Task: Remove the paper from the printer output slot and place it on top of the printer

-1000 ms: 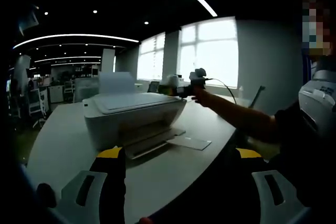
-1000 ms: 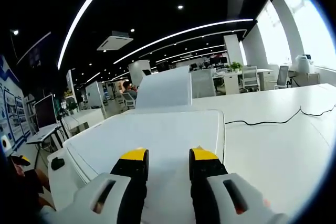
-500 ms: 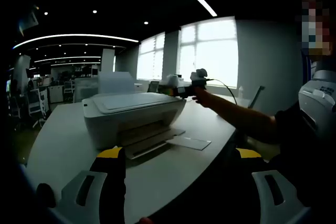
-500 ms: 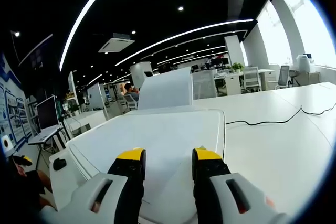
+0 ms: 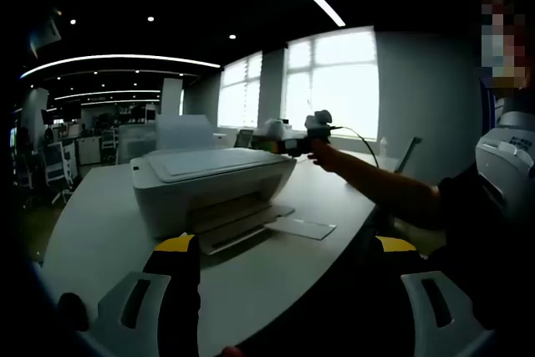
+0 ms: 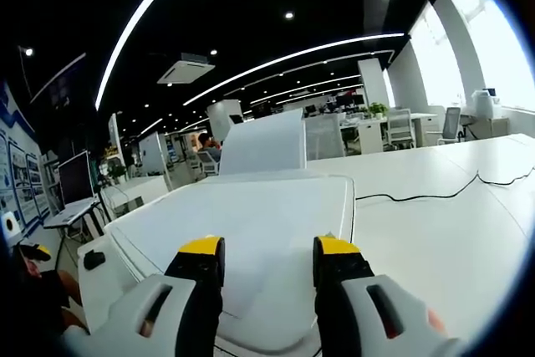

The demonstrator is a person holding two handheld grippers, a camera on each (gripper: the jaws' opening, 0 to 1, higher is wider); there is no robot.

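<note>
Setting: a white printer (image 5: 213,186) stands on a long pale desk (image 5: 92,232) in a dim open office, bright windows behind it

Right gripper (image 6: 266,250): poised low over the printer's flat lid (image 6: 242,223), its yellow-tipped jaws spread with a clear gap and nothing between them; from the left gripper view it shows at the printer's far corner on the person's outstretched arm (image 5: 376,186)

Left gripper (image 5: 284,244): held back from the printer's front, jaws wide apart and empty

Paper (image 6: 255,267): a white sheet appears to lie flat on the lid right under the right jaws, its edge faintly visible against the white top; I cannot tell for certain where sheet ends and lid begins

Output tray (image 5: 247,225): juts from the printer's front, with a pale flat piece (image 5: 301,227) on the desk just beside it

Step in hand: judged to be the release on the lid

Doing it well: keep the jaws apart and lift straight up, so the sheet is not dragged off the lid's edge
</note>
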